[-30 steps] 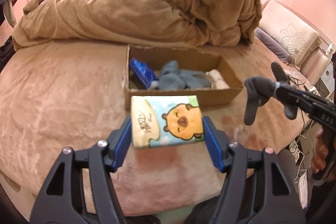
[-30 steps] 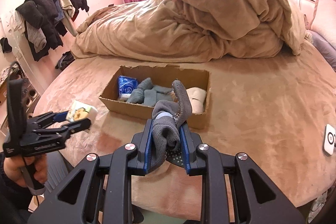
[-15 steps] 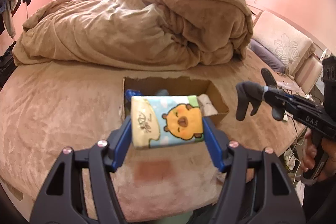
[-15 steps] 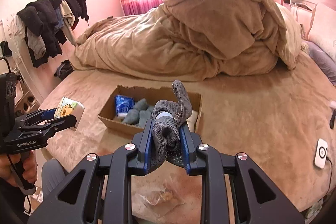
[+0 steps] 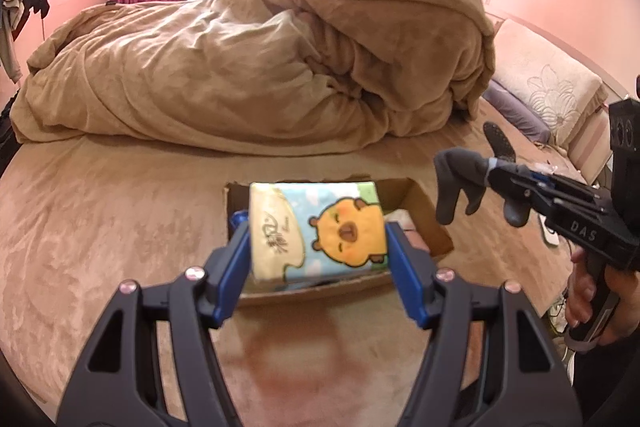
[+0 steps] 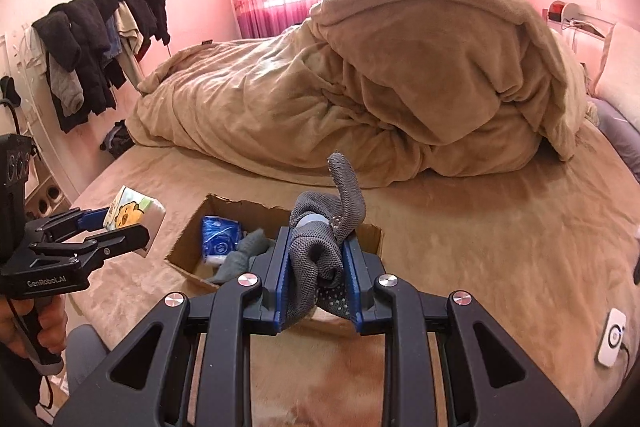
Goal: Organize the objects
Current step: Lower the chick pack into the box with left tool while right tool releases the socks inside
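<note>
Left wrist, tissue pack (image 5: pixel 318 227) between fingers (image 5: pixel 235 267)

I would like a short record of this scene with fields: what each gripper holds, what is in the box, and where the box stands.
left gripper: shut on a tissue pack with a yellow cartoon animal, held in the air near the box
right gripper: shut on grey socks, held in the air near the box
cardboard box: open, standing on the bed
in the box: a blue packet, grey socks lying inside; the rest is hidden
behind the box: a heaped brown blanket
</note>
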